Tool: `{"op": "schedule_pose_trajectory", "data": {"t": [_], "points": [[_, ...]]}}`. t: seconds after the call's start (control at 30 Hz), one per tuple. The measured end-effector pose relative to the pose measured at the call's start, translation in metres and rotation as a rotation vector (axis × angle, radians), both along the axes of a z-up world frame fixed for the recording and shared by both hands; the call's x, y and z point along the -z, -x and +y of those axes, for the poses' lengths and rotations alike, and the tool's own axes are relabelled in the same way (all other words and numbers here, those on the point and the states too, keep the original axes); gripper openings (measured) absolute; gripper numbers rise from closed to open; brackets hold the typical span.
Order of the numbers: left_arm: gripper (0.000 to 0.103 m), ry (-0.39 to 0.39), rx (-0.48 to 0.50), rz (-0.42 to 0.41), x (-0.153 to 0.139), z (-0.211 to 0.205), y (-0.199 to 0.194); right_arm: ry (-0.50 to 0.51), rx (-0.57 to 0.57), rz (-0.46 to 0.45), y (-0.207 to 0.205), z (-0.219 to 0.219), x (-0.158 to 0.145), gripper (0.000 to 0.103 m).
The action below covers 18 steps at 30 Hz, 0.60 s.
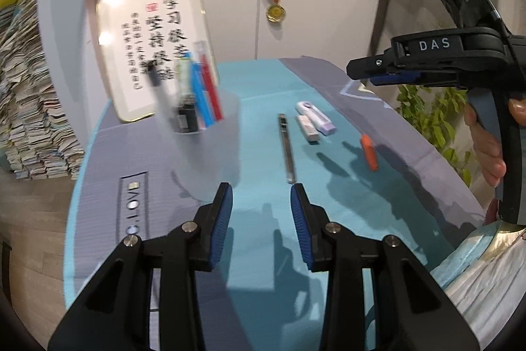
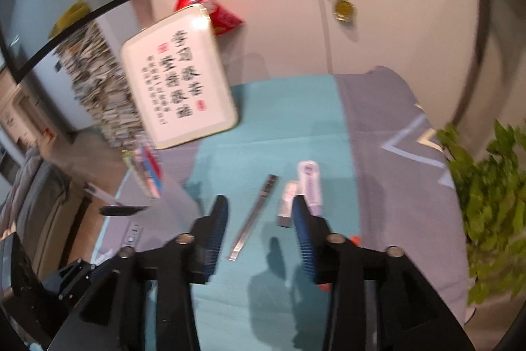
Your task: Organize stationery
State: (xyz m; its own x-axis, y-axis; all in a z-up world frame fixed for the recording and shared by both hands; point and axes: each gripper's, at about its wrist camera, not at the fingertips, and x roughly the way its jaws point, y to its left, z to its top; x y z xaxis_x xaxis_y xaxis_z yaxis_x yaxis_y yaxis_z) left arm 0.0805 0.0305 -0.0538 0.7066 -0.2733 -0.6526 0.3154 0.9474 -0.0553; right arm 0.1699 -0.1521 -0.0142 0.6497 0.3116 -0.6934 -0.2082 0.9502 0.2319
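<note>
Left gripper [image 1: 261, 196]: jaws apart, nothing btwn pads, hovering over teal-and-grey cloth-covered table [image 1: 269, 94]. Right gripper [image 2: 259, 213]: jaws apart too, empty, framing slim silver metal ruler-like strip [image 2: 253, 216] lying flat on the teal cloth; also visible from left wrist cam, upper right, held by a hand [image 1: 486, 147].

Frosted translucent pen cup [image 1: 200, 127] stands just ahead-left of left gripper, holding blue and red pens [image 1: 205, 91] and a black marker, all leaning. Loose items lie apart from cup: the strip, small white-grey eraser block [image 1: 309, 129] touching or just beside white-and-lilac correction-tape case [image 1: 315, 115], orange cap-like piece [image 1: 369, 152] further right.

Risks:
- Strip thin and flat on soft cloth; pads likely to slide over it or pinch fabric w/ it, dragging cloth and shifting the other items.
- Eraser and tape case v. close; closing on one probably nudges the other.
- Cup light and top-heavy w/ leaning pens; a knock from left gripper could tip it.
- Both views blurred, so exact contact btwn eraser and case hard to tell.
- Orange piece partly hidden behind right finger in right wrist view; easy to miss or knock.
</note>
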Motion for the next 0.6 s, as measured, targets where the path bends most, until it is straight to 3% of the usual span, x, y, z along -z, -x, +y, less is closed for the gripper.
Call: {"op": "schedule_pose_trajectory", "data": {"t": [0.33, 0.6], "points": [[0.035, -0.039, 0.043, 0.09, 0.022, -0.047, -0.036, -0.011, 0.107, 0.124, -0.001, -0.059, 0.037, 0.044], [0.035, -0.066, 0.011, 0.14, 0.039, -0.063, -0.072, 0.084, 0.094, 0.113, 0.0, -0.068, 0.045, 0.044]]}}
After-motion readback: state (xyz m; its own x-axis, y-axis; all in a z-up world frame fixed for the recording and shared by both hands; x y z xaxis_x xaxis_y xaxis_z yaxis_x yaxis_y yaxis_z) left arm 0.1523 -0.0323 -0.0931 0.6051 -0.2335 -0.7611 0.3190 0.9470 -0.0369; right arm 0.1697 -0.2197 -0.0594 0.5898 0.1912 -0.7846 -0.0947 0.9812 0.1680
